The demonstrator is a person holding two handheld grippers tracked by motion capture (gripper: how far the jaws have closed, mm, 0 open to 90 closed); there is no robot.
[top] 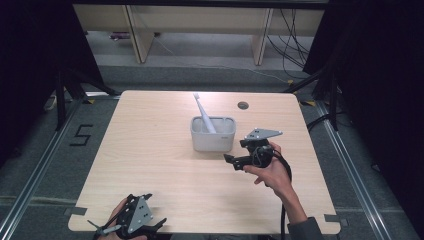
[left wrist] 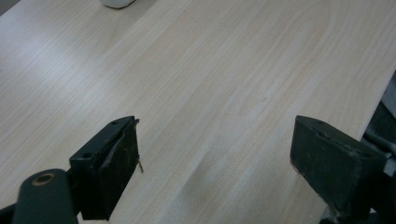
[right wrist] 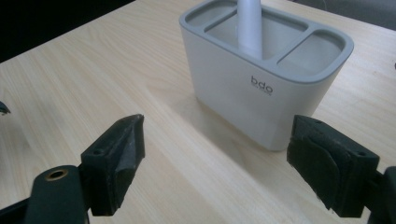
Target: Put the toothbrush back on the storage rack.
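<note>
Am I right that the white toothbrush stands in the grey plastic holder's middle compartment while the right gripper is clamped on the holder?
Not quite. The right gripper is open, near the grey plastic holder without gripping it, as the right gripper view shows. The white toothbrush does stand in the middle compartment.

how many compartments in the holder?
3, going by the right gripper view of the grey holder: a large middle one with the white toothbrush standing in it, and one narrow slot at each end; their insides are partly hidden.
</note>
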